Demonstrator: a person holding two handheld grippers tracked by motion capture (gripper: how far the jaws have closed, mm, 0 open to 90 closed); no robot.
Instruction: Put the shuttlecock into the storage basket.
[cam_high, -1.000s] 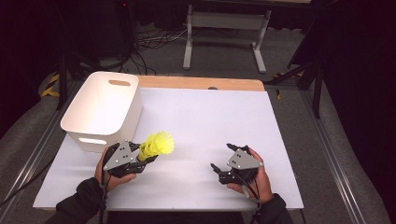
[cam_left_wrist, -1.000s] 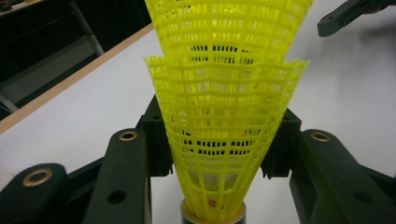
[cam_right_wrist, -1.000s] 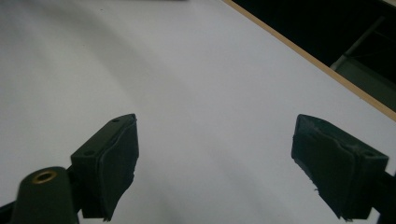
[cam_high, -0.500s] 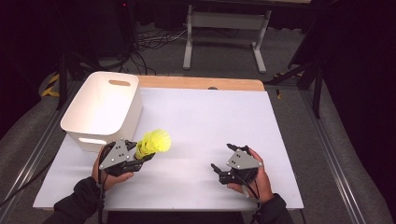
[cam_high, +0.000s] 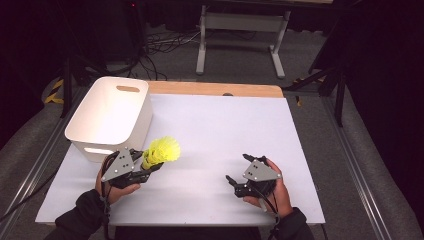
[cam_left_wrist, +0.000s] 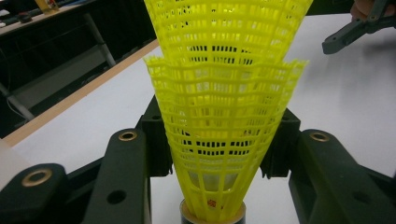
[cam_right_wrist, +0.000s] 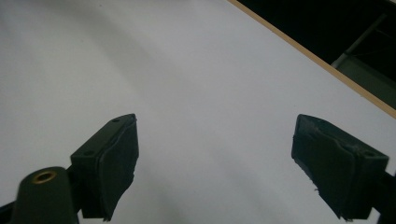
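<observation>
1. The yellow shuttlecocks (cam_high: 161, 152), two nested, stayed pinched between the jaws of the left gripper (cam_high: 145, 169), held just above the table (cam_high: 220, 130) beside the white bin (cam_high: 111, 118).
2. Compared with a second earlier, that gripper had edged slightly towards the bin's near corner; the grip looked unchanged.
3. This suggested the carry to the bin was barely under way.
4. The right gripper (cam_high: 236, 176) kept still, jaws spread and empty.

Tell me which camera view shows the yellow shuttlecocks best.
The left gripper view: the yellow shuttlecocks appear close up, two nested mesh skirts clamped between the left gripper's fingers. The high view shows them small, beside the white bin. The right gripper view looks at the table.
</observation>
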